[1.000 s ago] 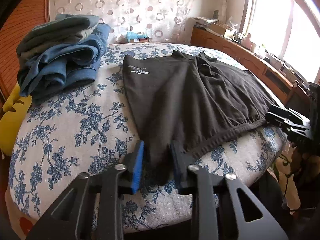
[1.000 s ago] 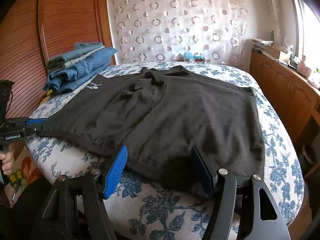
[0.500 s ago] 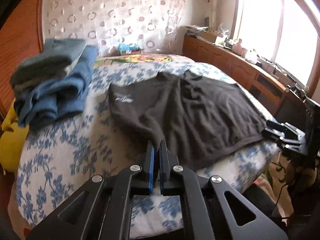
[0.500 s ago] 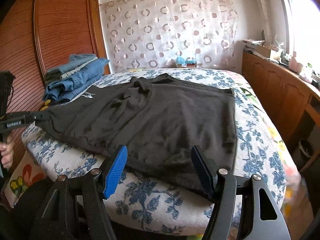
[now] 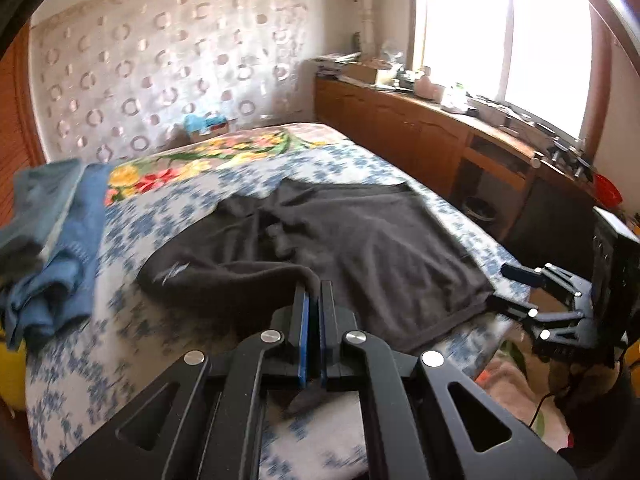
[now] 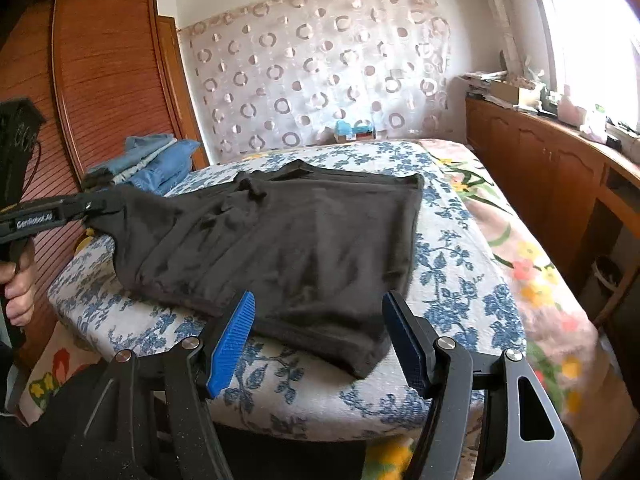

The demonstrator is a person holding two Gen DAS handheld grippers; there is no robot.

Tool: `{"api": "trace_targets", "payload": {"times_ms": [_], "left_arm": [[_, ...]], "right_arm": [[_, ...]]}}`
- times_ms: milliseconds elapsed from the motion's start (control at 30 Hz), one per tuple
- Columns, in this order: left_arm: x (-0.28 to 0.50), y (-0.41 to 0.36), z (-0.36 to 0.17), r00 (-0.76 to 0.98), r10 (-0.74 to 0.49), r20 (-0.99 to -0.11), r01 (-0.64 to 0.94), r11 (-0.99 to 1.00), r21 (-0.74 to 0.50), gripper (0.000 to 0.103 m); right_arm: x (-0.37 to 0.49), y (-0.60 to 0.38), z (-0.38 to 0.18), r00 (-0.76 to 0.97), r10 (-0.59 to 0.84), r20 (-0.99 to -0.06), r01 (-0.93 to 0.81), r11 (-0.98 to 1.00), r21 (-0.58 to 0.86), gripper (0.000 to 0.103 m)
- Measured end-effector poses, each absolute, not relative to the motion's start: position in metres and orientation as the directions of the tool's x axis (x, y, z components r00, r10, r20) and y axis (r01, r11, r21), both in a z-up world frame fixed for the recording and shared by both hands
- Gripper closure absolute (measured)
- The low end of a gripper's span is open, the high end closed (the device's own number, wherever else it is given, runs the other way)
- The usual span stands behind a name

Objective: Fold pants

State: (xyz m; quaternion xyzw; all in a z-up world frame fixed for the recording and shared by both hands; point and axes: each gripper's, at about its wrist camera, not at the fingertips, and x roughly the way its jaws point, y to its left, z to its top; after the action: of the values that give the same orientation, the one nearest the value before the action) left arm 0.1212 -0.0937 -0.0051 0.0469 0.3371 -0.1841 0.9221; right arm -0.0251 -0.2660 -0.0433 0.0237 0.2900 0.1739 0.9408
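Black pants [image 5: 360,248] lie spread on the bed, a small white logo near their left edge. My left gripper [image 5: 313,286] is shut on their near left corner and holds it up off the sheet; the cloth drapes from the closed pads. In the right wrist view that gripper [image 6: 92,206] shows at the left, the pants [image 6: 304,240] pulled up into a peak, with a person's hand [image 6: 18,284] on the handle. My right gripper [image 6: 319,300] stands open at the near right corner, its blue pads apart on either side of the hem, not pressing. It also shows in the left wrist view [image 5: 500,288].
A pile of folded jeans [image 5: 52,248] lies at the bed's left side, against a wooden wardrobe [image 6: 112,80]. The bed has a blue floral sheet [image 6: 452,280]. A long wooden cabinet [image 6: 560,184] runs under the window on the right, a bin [image 6: 608,276] beside it.
My left gripper went from open around the pants' corner to shut on it, then rose and moved forward, lifting that corner off the bed. The right gripper stayed open and drew back a little.
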Motion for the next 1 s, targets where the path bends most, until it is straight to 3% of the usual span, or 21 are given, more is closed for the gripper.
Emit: {"api": "trace_targets", "payload": {"times_ms": [300, 667, 700, 767, 800, 867, 967, 1000], "left_arm": [[0.133, -0.150, 0.008, 0.674, -0.402, -0.620, 0.480, 0.876, -0.047, 0.099], [0.132, -0.165, 0.009, 0.686, -0.379, -0.621, 0.469, 0.883, -0.021, 0.097], [0.131, -0.163, 0.009, 0.683, -0.379, -0.624, 0.466, 0.885, -0.027, 0.094], [0.131, -0.158, 0.010, 0.678, -0.387, -0.625, 0.465, 0.884, -0.042, 0.073], [0.130, -0.156, 0.010, 0.681, -0.388, -0.621, 0.464, 0.885, -0.045, 0.069], [0.126, -0.151, 0.013, 0.691, -0.392, -0.608, 0.461, 0.886, -0.047, 0.050], [0.121, -0.138, 0.016, 0.703, -0.401, -0.587, 0.454, 0.889, -0.064, 0.033], [0.119, -0.134, 0.016, 0.707, -0.402, -0.581, 0.449, 0.891, -0.070, 0.031]], "right_arm": [[-0.032, -0.276, -0.045, 0.781, 0.327, -0.531, -0.303, 0.943, 0.135, 0.035], [-0.032, -0.275, -0.043, 0.785, 0.317, -0.532, -0.293, 0.947, 0.131, 0.035], [-0.032, -0.276, -0.042, 0.786, 0.317, -0.531, -0.293, 0.947, 0.131, 0.035], [-0.031, -0.276, -0.042, 0.785, 0.316, -0.533, -0.291, 0.947, 0.133, 0.035], [-0.030, -0.276, -0.042, 0.785, 0.316, -0.533, -0.291, 0.947, 0.133, 0.035], [-0.029, -0.274, -0.042, 0.784, 0.319, -0.533, -0.292, 0.947, 0.137, 0.035], [-0.027, -0.271, -0.042, 0.782, 0.320, -0.535, -0.295, 0.946, 0.136, 0.035], [-0.026, -0.269, -0.042, 0.781, 0.320, -0.536, -0.295, 0.946, 0.135, 0.035]]}}
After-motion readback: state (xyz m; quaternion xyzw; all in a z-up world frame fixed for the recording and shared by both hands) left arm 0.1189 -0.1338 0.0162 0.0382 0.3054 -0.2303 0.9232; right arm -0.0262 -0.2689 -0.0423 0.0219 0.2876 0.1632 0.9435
